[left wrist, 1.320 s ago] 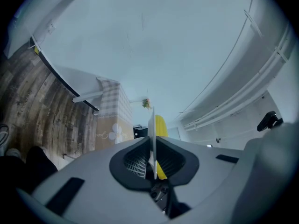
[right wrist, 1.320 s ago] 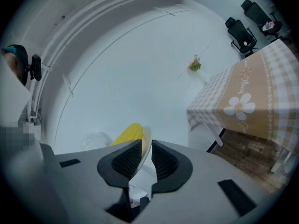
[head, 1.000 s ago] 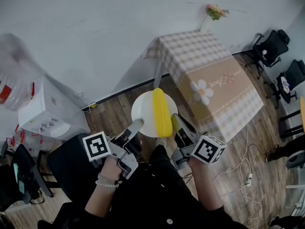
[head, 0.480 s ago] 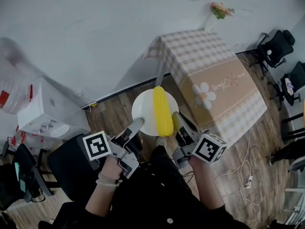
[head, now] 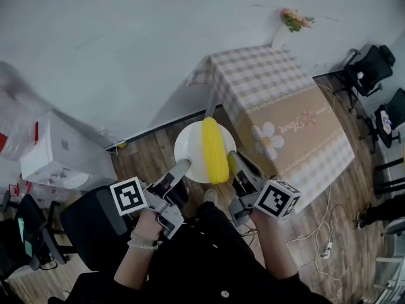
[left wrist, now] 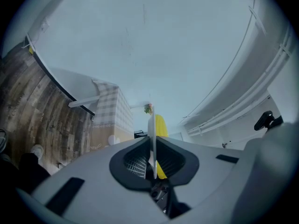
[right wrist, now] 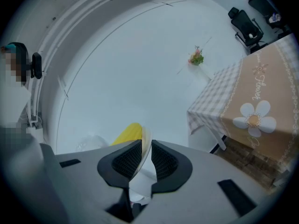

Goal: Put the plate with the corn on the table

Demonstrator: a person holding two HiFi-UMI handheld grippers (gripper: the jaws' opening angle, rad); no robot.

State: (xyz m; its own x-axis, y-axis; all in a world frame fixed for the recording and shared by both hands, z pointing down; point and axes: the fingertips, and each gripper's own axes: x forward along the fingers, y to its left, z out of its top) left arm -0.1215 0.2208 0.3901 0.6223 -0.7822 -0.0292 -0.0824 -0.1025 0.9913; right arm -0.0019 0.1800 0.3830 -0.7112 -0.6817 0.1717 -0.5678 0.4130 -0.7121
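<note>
A white plate (head: 188,149) carries a yellow corn cob (head: 214,149) and hangs in the air over the wooden floor, left of the table (head: 285,113) with its checked and tan cloth. My left gripper (head: 181,167) is shut on the plate's near-left rim. My right gripper (head: 235,164) is shut on its near-right rim. In the left gripper view the plate (left wrist: 152,134) stands edge-on between the pads, with the corn (left wrist: 160,127) behind it. In the right gripper view the plate's rim (right wrist: 145,143) is pinched between the pads, the corn (right wrist: 126,133) to its left.
A flower vase (head: 285,27) stands at the table's far corner. A white cabinet (head: 60,154) is at the left, black office chairs (head: 373,68) at the right, and another dark chair (head: 88,223) by my left side. Cables (head: 316,246) lie on the floor.
The plate with the corn stays in both grippers at the same place in view. The table and room have shifted slightly in view, as the head moved.
</note>
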